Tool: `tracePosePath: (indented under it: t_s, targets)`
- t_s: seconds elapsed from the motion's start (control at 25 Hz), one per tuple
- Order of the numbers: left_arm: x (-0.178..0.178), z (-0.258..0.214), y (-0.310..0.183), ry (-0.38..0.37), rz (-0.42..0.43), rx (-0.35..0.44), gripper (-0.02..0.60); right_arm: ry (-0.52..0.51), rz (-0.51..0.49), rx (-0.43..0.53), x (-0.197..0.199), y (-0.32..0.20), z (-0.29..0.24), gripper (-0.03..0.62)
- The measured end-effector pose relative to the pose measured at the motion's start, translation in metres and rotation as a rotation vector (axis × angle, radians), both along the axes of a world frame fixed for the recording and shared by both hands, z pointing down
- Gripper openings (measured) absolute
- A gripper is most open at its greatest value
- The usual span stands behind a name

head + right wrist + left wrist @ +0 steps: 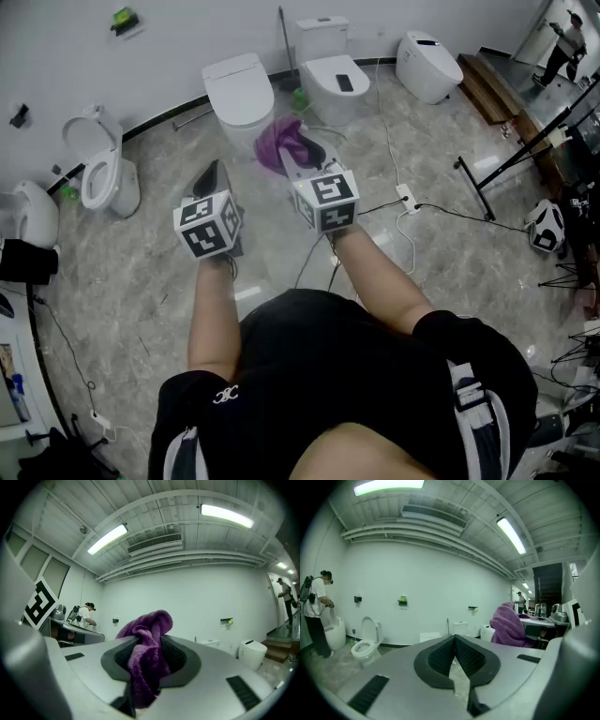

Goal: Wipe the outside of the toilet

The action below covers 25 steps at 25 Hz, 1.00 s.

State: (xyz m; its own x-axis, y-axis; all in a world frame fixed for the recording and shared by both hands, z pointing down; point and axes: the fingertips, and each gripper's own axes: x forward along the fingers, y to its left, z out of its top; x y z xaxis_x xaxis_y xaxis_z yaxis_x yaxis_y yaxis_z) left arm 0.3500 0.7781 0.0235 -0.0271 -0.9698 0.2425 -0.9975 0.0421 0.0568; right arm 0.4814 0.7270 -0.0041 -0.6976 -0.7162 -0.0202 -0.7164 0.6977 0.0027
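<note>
The right gripper [149, 645] is clenched on a purple cloth [146, 660]; its jaws pinch the cloth through a bunched middle, with one fold standing up above the pads and a tail hanging below them; in the head view the cloth [282, 139] shows as a loose wad at the front of that gripper, held in the air above the floor [141, 281] and well apart from any porcelain. The left gripper [454, 641] is closed with nothing in it, its pads meeting at the tips and only floor visible through the slit beneath. Several toilets stand along the far edge of the floor against the wall; the closed-lid toilet [238, 90] is the nearest one ahead and looks the likely target, though that is a guess; no wiping has begun. The cloth looks like terry: soft, light and limp, so it will drape and fold rather than push back; the present grip near its middle seems sound, provided enough wad sits ahead of the jaw tips to keep hard plastic off the glaze. The toilet itself should be heavy, fixed, hard and slick, needing no hold; its hinged lid may shift under pressure, so the free left gripper could steady it.
</note>
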Motion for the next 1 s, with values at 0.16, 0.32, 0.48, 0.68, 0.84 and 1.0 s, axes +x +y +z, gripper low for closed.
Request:
tracePosePath:
  t_s: [0.16,0.32,0.48,0.68,0.84,1.0]
  targets:
    - [-0.007,-0.002,0.005,0.001,-0.013,0.011,0.006,0.021,0.011,-0.011,-0.007,0.004,0.005,0.106]
    - [-0.017,0.008,0.002,0.02,-0.004,-0.009,0.006,0.037,0.012,0.062,-0.021,0.008,0.0,0.106]
    - [-0.027,0.014,-0.002,0.031,0.024,-0.015,0.005,0.035,0.014,0.0,-0.036,0.005,0.012,0.107]
    - [-0.05,0.016,-0.005,0.03,0.026,-0.02,0.006,0.009,0.009,-0.026,-0.058,0.002,0.013,0.107]
    - [-0.069,0.019,-0.004,0.034,0.044,-0.02,0.006,0.004,0.008,-0.031,-0.079,0.005,0.017,0.107]
    - [-0.09,0.022,0.005,0.04,0.048,-0.01,0.006,-0.028,0.021,-0.059,-0.095,0.008,0.025,0.107]
